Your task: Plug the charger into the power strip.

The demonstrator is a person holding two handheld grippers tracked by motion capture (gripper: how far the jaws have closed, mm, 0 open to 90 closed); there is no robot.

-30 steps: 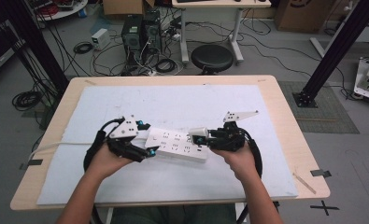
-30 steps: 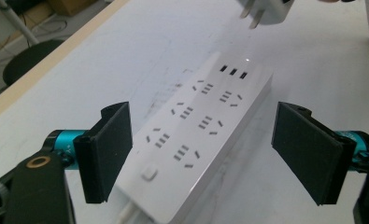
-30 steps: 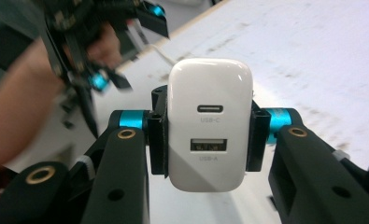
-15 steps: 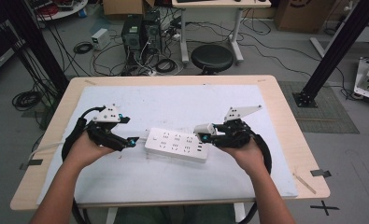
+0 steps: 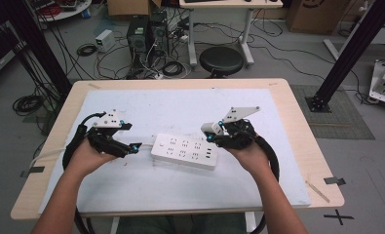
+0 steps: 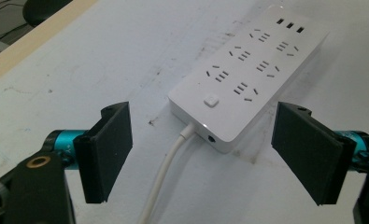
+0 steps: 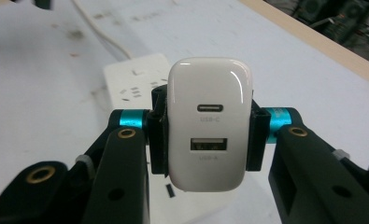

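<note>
A white power strip [image 5: 184,151] lies flat in the middle of the table, its cord [image 6: 166,172] running off its left end. My left gripper [image 5: 134,146] hovers just left of that end, open, with nothing between its jaws; in the left gripper view the strip [image 6: 247,70] lies ahead of the left gripper [image 6: 203,144]. My right gripper [image 5: 212,134] is above the strip's right end, shut on a white USB charger [image 5: 208,129]. In the right gripper view the charger [image 7: 209,126] sits clamped by its sides, two ports facing the camera, above the strip [image 7: 135,79].
A white mat [image 5: 180,105] covers most of the wooden table [image 5: 297,112]. A black stool [image 5: 221,59] and cables lie on the floor beyond the far edge. Both grippers' black cables loop beside the forearms.
The left gripper has drawn back leftward from the strip's left end. The right gripper has risen slightly with the charger held in it.
</note>
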